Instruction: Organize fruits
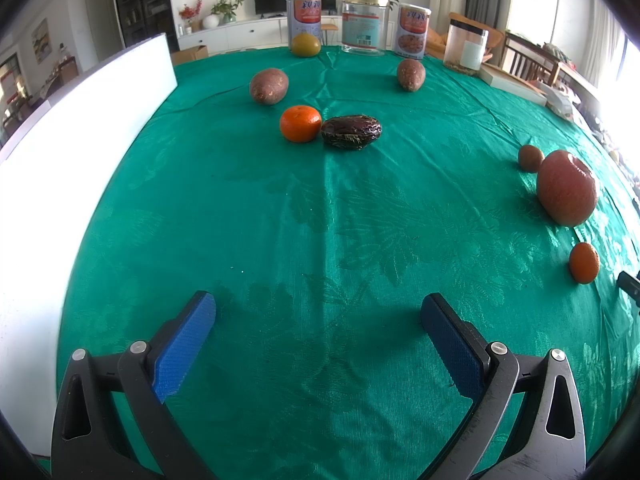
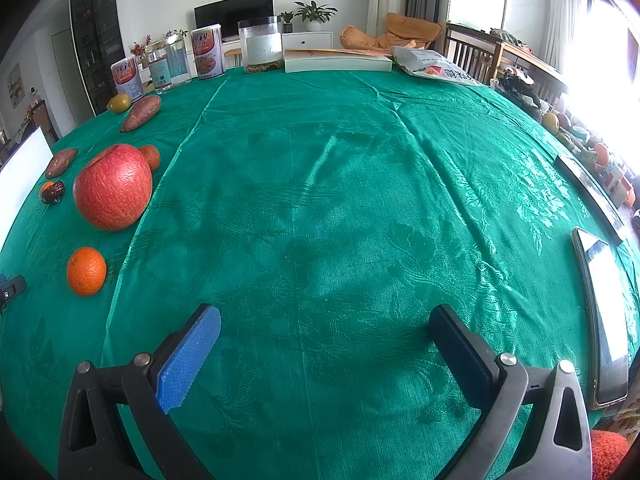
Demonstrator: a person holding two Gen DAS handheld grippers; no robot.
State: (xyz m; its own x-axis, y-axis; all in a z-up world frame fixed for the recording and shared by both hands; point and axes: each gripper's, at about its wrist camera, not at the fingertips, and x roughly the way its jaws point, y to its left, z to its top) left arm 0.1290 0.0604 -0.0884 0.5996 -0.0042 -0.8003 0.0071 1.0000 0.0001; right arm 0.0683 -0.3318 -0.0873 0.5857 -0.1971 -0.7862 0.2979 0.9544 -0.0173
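Note:
My left gripper [image 1: 318,316] is open and empty above the green tablecloth [image 1: 320,220]. Ahead of it lie a tangerine [image 1: 300,123] touching a dark wrinkled fruit [image 1: 351,132], two brownish sweet potatoes [image 1: 269,85] [image 1: 411,74] and a yellow-green fruit [image 1: 305,45]. At right sit a big red apple [image 1: 567,188], a small brown fruit [image 1: 530,157] and a second tangerine [image 1: 584,262]. My right gripper [image 2: 325,326] is open and empty. The apple [image 2: 113,186] and the tangerine [image 2: 86,271] lie to its left.
Cans and clear jars [image 1: 362,26] stand along the table's far edge. A white board [image 1: 72,128] lines the left side. In the right wrist view a book [image 2: 338,61], a snack bag [image 2: 436,66] and two tablets [image 2: 604,316] lie at the back and right.

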